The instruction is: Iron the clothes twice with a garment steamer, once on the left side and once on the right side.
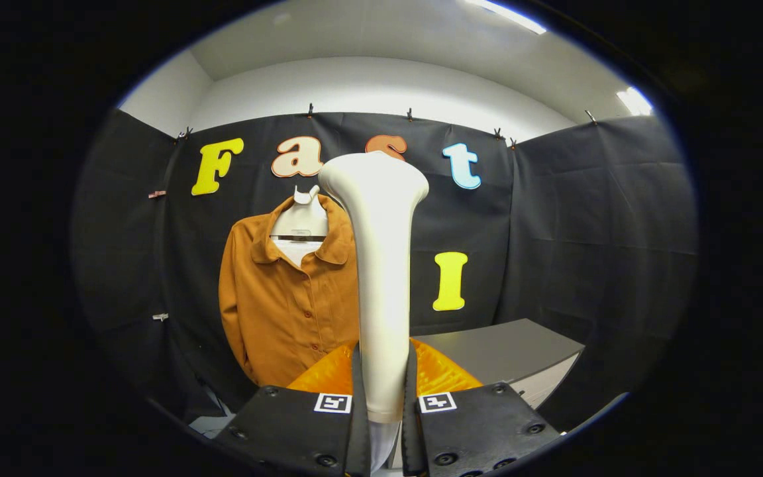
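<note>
Between the jaws: steamer (pixel 381 278) gripped upright, both fingers on its handle. Shirt (pixel 289 305) hangs beyond, well apart. Neither side ironed yet, I'd judge; approach phase w/ both passes left.

The steamer (pixel 381 278) is showing plain cream-white, clamped by both fingers of the gripper (pixel 383 397). Behind the steamer, the shirt (pixel 289 298) is showing solid rust-orange on a white hanger (pixel 300 218). Right of the steamer, a table (pixel 507 351) is looking grey.
</note>
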`<state>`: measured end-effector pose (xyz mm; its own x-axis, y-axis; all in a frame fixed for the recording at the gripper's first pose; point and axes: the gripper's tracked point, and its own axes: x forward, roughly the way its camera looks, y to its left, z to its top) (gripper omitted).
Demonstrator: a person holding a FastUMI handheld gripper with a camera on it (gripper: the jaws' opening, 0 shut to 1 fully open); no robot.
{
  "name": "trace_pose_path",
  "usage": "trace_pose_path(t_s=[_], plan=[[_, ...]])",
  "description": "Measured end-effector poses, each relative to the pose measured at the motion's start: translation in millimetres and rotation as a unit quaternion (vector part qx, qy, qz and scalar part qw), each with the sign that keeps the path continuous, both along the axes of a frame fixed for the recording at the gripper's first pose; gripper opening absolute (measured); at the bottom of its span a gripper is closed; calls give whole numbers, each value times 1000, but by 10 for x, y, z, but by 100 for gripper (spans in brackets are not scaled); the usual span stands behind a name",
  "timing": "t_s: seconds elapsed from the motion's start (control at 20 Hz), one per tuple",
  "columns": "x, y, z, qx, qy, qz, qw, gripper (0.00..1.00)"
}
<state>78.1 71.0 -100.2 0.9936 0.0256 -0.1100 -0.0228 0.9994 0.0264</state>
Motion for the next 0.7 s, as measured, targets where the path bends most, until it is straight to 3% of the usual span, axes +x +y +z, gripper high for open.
trace_pose_path(t_s=[0.7], plan=[[-8,-29,-35,-9,-1,-6,1000,22]])
